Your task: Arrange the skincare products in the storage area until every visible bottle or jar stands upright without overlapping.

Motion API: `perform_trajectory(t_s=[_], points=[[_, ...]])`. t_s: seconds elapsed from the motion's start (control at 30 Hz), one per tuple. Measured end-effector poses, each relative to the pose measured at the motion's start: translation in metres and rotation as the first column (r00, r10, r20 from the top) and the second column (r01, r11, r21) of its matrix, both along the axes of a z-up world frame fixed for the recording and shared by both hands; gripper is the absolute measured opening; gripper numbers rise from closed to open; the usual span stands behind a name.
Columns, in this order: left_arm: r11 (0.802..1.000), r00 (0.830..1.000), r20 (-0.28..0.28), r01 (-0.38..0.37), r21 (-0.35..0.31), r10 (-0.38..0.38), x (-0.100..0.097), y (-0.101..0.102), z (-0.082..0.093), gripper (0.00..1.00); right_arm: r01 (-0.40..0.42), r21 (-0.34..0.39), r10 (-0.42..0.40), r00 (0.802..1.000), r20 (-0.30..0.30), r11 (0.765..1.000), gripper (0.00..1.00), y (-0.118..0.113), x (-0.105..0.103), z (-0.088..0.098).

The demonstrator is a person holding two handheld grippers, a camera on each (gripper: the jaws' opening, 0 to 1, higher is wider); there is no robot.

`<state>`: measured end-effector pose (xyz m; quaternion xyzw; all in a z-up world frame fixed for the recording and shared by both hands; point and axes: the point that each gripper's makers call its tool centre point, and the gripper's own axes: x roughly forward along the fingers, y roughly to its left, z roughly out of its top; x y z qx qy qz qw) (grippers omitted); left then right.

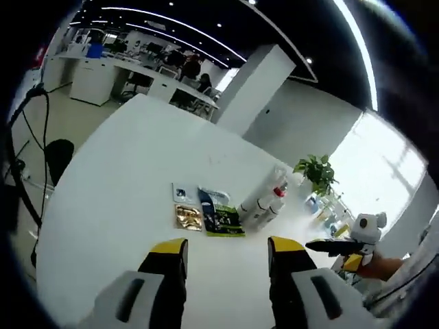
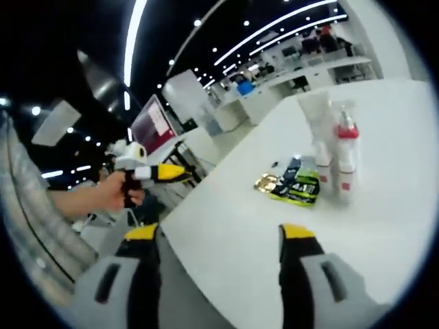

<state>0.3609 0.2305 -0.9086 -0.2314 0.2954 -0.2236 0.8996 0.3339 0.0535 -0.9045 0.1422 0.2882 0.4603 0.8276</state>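
A tight cluster of skincare bottles (image 1: 264, 204) stands on the white table (image 1: 123, 205), beyond my open left gripper (image 1: 226, 255). In the right gripper view they are a tall white tube (image 2: 316, 127) and a clear bottle with a red cap (image 2: 346, 159), upright and close together. Flat sachets lie beside them: a gold one (image 1: 187, 217), a green-black one (image 1: 223, 219) and a white-blue one (image 1: 182, 193). My right gripper (image 2: 218, 236) is open with nothing in it, short of the table's near edge. Both grippers are well apart from the products.
The right gripper (image 1: 346, 245), held in a hand, comes in over the table's right edge. The left gripper (image 2: 154, 171) shows in a hand at the left. A potted plant (image 1: 317, 171) and office desks (image 1: 116, 72) stand beyond the table.
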Motion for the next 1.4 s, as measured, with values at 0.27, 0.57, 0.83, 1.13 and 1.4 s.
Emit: perform_trajectory(t_s=[0.27,0.57,0.83,1.13,1.4], points=[[0.996,0.986,0.161,-0.046,0.081,0.033,-0.038,0.01,0.028,0.67,0.045,0.034,-0.049,0.99,0.13,0.998,0.79,-0.003,0.0,0.039],[0.983,0.941,0.309,-0.168,0.078,0.136,-0.062,0.03,0.034,0.85,0.139,0.113,-0.163,0.954,0.25,0.984,0.95,-0.003,-0.01,0.071],[0.958,0.88,0.446,-0.249,0.144,0.162,-0.075,0.036,0.045,0.99,0.192,0.146,-0.23,0.917,0.324,0.97,0.99,-0.012,-0.021,0.079],[0.949,0.829,0.537,-0.275,0.151,0.155,-0.08,0.032,0.058,1.0,0.216,0.175,-0.266,0.9,0.345,0.961,0.99,-0.016,-0.026,0.08],[0.941,0.81,0.548,-0.32,0.113,0.21,-0.078,0.042,0.06,1.0,0.214,0.15,-0.253,0.911,0.325,0.965,0.99,0.005,-0.025,0.055]])
